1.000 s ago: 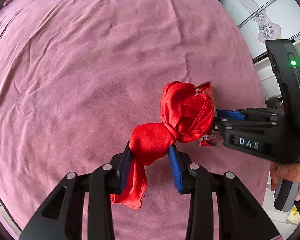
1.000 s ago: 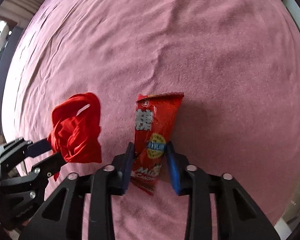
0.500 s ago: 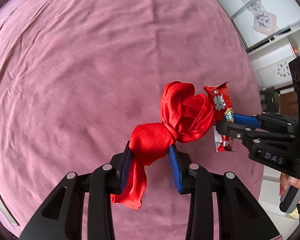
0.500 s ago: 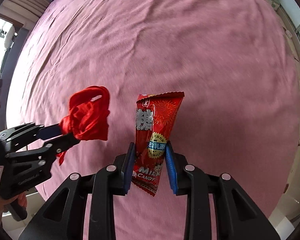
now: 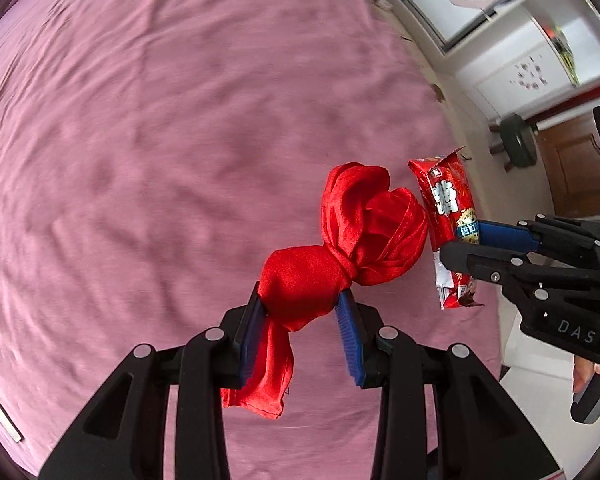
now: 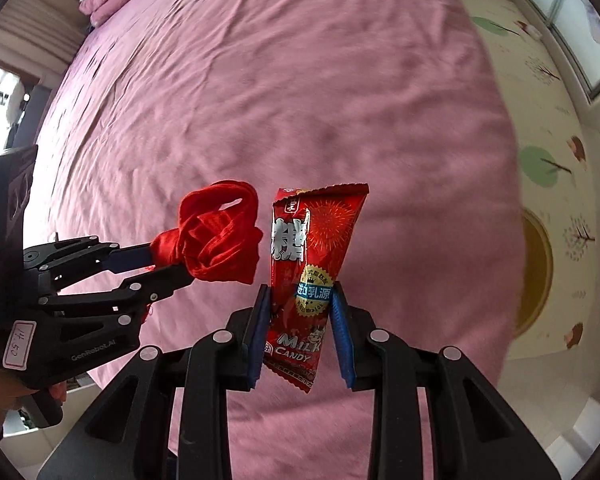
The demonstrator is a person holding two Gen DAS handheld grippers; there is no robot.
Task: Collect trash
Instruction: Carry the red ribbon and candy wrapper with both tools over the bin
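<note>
Steeply downward, the left gripper (image 5: 300, 312) pinches a knotted red cloth (image 5: 340, 256) above the pink bedspread (image 5: 160, 140). Just beside it, the right gripper (image 6: 300, 312), likewise angled down, clamps a red milk candy wrapper (image 6: 304, 272) held clear of the bed.

on the red candy wrapper (image 6: 312, 280) we read "milk candy" low down, with a large white chinese character higher up. the right hand-held gripper (image 5: 458, 246) carries "das" on its body. the left hand-held gripper (image 6: 168, 260) carries "genrobot.ai" and a small sticker reading "14.50".
</note>
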